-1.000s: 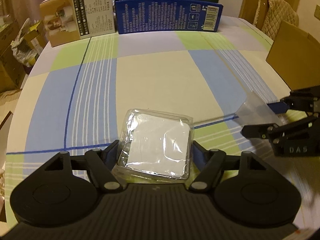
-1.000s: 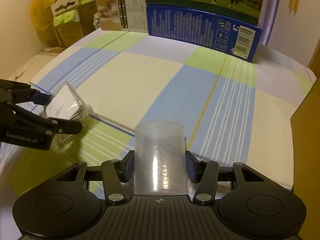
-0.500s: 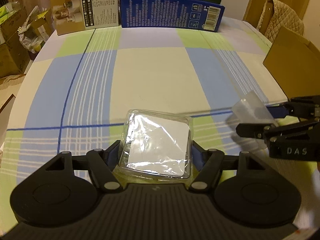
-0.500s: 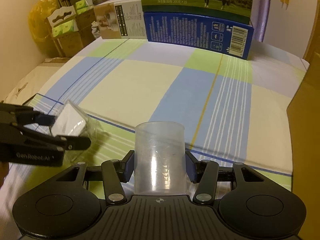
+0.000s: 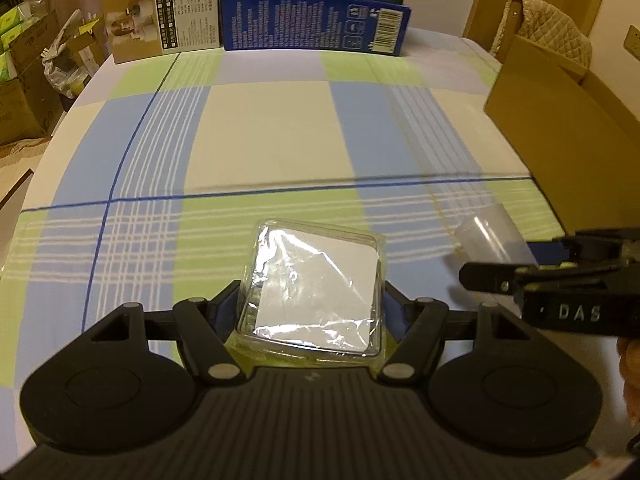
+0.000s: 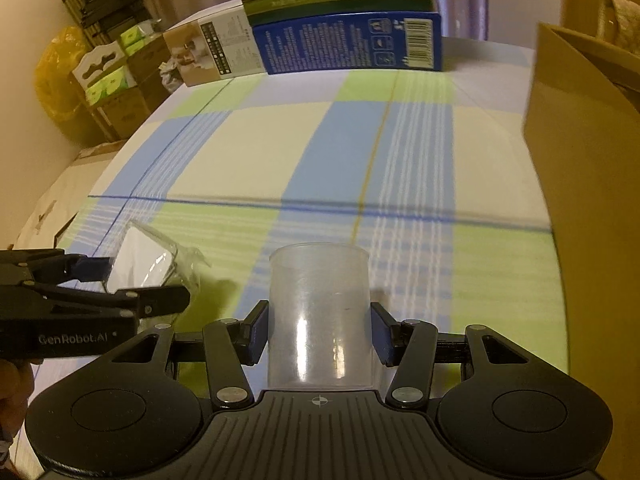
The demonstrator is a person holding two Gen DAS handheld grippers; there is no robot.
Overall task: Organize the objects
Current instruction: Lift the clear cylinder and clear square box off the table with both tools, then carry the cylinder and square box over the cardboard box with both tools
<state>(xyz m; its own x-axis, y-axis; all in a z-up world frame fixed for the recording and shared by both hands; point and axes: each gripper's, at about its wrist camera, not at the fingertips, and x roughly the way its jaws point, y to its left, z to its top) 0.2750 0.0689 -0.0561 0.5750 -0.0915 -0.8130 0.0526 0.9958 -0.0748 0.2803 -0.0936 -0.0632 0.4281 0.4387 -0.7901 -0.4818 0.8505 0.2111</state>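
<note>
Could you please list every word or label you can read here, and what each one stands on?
"DAS": side of the right gripper.
"GenRobot.AI": side of the left gripper.
Blue box: barcode and print, too small to read.
Tan box: print too small to read.

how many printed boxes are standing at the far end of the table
2. A tan and white box stands at the far left, and a blue and green box stands right beside it. Anything behind them is hidden.

One clear cup point(image 6: 319, 316), one wrapped packet point(image 5: 316, 294), three boxes point(image 5: 314, 22).
</note>
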